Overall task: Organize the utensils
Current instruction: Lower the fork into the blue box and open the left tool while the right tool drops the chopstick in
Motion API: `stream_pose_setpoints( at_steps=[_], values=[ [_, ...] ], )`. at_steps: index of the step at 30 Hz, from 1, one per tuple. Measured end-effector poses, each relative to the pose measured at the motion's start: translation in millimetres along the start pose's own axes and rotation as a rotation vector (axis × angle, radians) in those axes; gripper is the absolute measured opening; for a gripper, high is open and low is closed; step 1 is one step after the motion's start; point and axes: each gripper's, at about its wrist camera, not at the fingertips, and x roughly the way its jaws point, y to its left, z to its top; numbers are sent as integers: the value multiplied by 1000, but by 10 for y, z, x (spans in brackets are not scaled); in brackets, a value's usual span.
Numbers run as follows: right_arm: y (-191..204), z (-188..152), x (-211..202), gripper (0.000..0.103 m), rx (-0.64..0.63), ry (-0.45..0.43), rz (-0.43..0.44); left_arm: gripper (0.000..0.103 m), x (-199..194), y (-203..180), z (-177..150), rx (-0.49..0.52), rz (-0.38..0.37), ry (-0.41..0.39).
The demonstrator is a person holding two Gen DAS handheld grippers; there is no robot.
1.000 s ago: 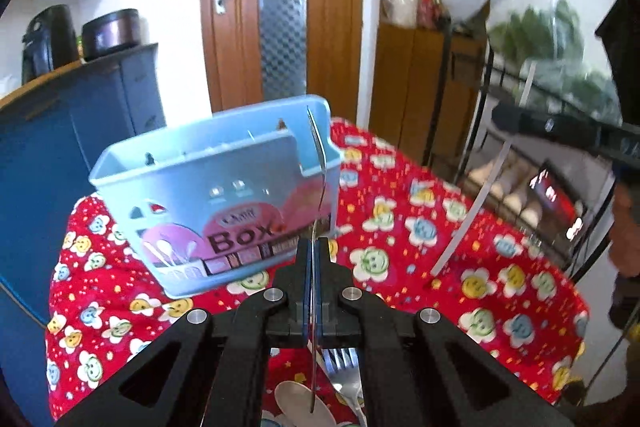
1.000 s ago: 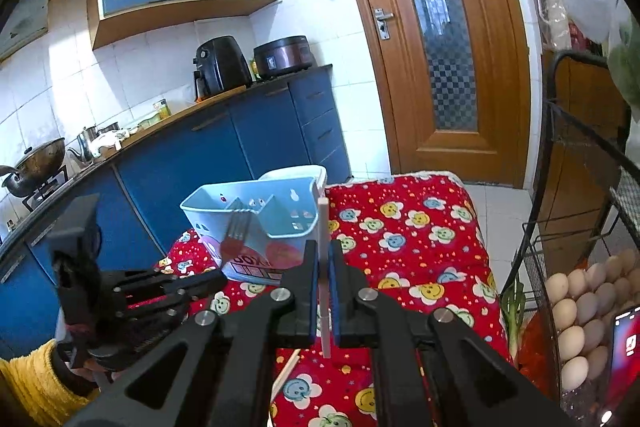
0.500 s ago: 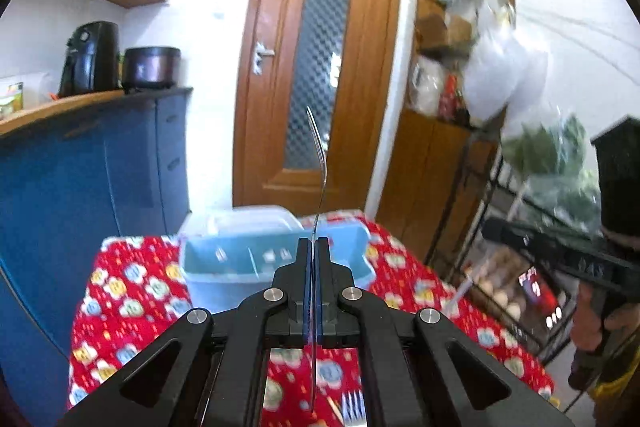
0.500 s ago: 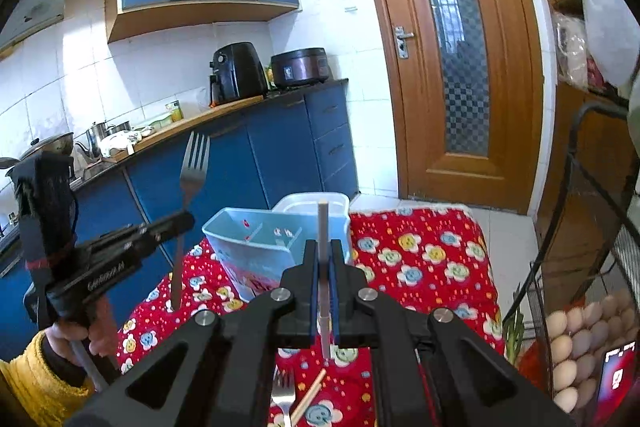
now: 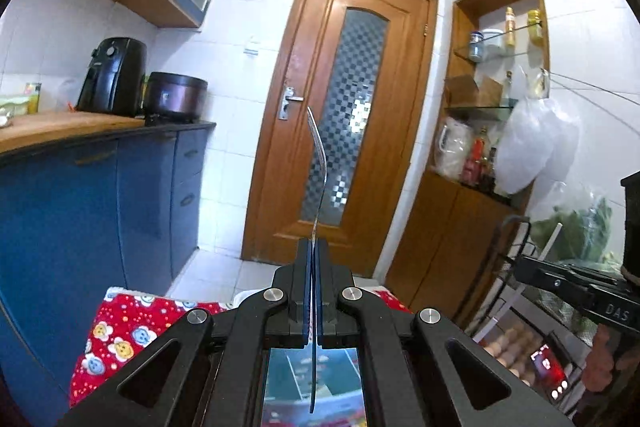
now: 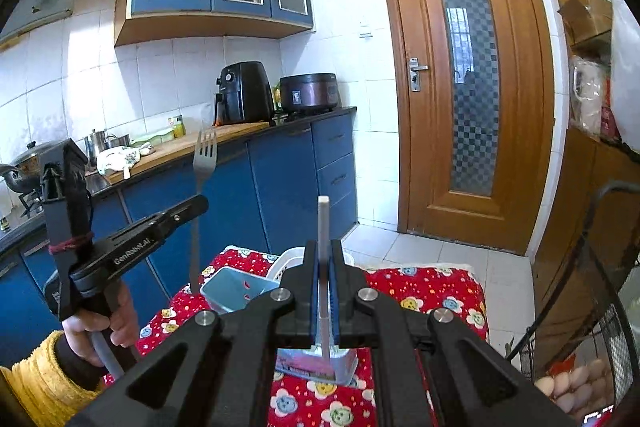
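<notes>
Both grippers rose above the blue box (image 6: 236, 289); left gripper (image 5: 314, 291) clamped one fork (image 6: 204, 163), right gripper (image 6: 323, 291) clamped one chopstick (image 6: 323, 227).

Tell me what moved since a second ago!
Both grippers went up. The left gripper lifted its fork from in front of the blue utensil box to high above the red tablecloth. The right gripper raised its white chopstick too. Nothing was let go: both jaws stay shut on their utensils, and the box stays put.
</notes>
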Motion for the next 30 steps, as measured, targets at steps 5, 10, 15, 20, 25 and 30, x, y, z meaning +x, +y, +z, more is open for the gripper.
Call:
stream_pose_setpoints(
  at_steps=[5, 10, 15, 20, 25, 30],
  values=[
    [23, -19, 282, 6, -5, 34, 5, 1, 247, 207, -100, -19, 34, -5],
    [17, -111, 562, 6, -1, 92, 11, 1, 458, 371, -256, -30, 58, -7],
    [-8, -248, 768, 6, -1, 150, 10, 1, 605, 454, -501, -27, 76, 9],
    [-46, -350, 893, 6, 13, 180, 15, 1, 594, 475, -651, -20, 91, 7],
    [-55, -394, 985, 6, 23, 199, 22, 1, 554, 495, -735, -19, 101, 15],
    [-51, -433, 1042, 6, 28, 213, 26, 2, 530, 471, -803, -11, 101, 36]
  ],
)
